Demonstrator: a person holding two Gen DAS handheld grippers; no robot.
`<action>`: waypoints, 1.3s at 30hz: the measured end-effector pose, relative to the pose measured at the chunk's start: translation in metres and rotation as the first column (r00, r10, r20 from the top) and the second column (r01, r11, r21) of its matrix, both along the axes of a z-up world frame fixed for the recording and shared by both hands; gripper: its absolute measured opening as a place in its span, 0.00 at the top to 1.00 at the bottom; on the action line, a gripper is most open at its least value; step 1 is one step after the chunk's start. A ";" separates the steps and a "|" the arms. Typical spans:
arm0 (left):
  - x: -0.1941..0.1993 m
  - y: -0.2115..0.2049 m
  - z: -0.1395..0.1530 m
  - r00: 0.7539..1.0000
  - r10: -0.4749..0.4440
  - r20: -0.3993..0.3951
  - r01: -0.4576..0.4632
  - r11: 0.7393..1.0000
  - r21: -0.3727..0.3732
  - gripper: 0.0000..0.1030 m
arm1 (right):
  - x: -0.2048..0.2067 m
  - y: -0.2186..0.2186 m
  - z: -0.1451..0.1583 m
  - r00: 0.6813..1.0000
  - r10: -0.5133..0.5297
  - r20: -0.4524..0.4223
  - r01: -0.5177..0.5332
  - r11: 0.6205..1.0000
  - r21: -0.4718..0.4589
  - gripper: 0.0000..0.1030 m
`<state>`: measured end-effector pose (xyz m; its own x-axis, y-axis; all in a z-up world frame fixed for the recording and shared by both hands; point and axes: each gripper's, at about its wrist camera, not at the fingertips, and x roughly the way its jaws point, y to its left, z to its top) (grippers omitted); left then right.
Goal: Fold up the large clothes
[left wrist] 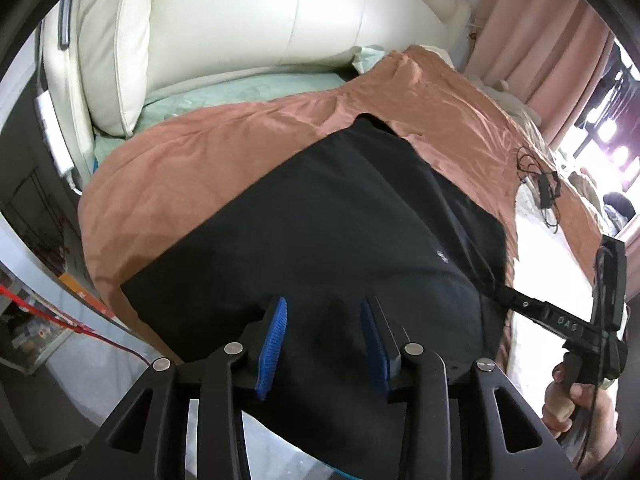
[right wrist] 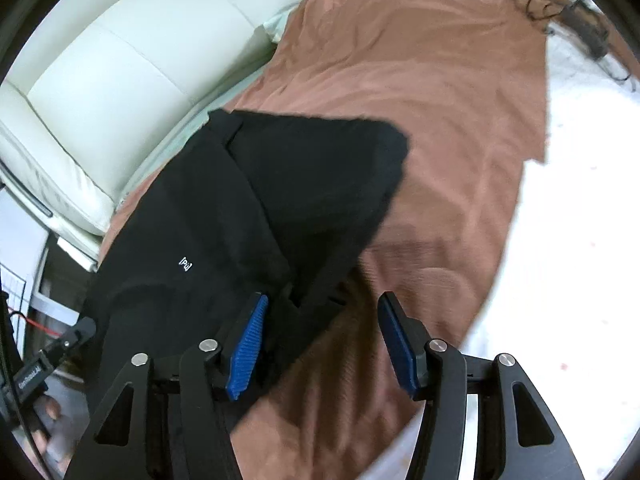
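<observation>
Blue pads on the left gripper are seen closest, standing a little apart over the near edge of the black garment; black cloth lies between and under them, but whether it is pinched cannot be told. In the right wrist view the right gripper is held wide apart, with a folded corner of the black garment just beside its left pad and nothing pressed between the pads, so the cloth looks let go. The garment is spread on the pink blanket on a bed, with one part already laid over the rest, likely so a fold can be made flat. A white headboard is seen behind the bed, and a pink curtain off to the side. A small black device with a thin cable is left on the blanket, well apart from the garment, so the fold is not blocked by it.
</observation>
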<state>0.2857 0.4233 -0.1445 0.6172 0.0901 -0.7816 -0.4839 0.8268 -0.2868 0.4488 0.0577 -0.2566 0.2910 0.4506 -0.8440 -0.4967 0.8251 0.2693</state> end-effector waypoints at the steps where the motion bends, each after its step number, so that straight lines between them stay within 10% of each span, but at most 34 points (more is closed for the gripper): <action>1: -0.003 -0.004 0.003 1.000 -0.004 0.003 0.004 1.000 0.000 0.61 | -0.002 -0.007 0.009 1.000 -0.004 0.000 0.004 1.000 0.011 0.46; 7: -0.017 -0.036 0.031 1.000 -0.008 0.029 0.007 0.999 0.037 0.27 | -0.009 -0.037 0.047 1.000 -0.013 0.016 0.013 0.999 0.029 0.46; 14: -0.033 -0.081 0.072 0.997 -0.023 0.069 0.016 0.995 0.103 0.10 | -0.023 -0.082 0.088 1.000 -0.011 0.021 0.010 0.999 0.045 0.43; 17: -0.041 -0.102 0.089 0.994 -0.030 0.103 0.016 0.991 0.137 0.00 | -0.029 -0.096 0.106 0.999 -0.008 0.046 0.006 0.999 0.039 0.17; 20: -0.051 -0.124 0.104 0.993 -0.031 0.113 0.011 0.985 0.170 0.00 | -0.039 -0.113 0.125 0.997 0.000 0.079 -0.005 0.998 0.065 0.00; 39: -0.117 -0.234 0.171 0.979 -0.092 0.180 0.037 0.957 0.288 0.00 | -0.128 -0.219 0.213 0.966 0.008 0.258 -0.032 0.996 0.088 0.00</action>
<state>0.1682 0.1891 0.0264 0.7630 0.2444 -0.5983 -0.3862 0.9147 -0.1189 0.3205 -0.1609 -0.0434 0.4833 0.5298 -0.6970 -0.5753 0.7923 0.2033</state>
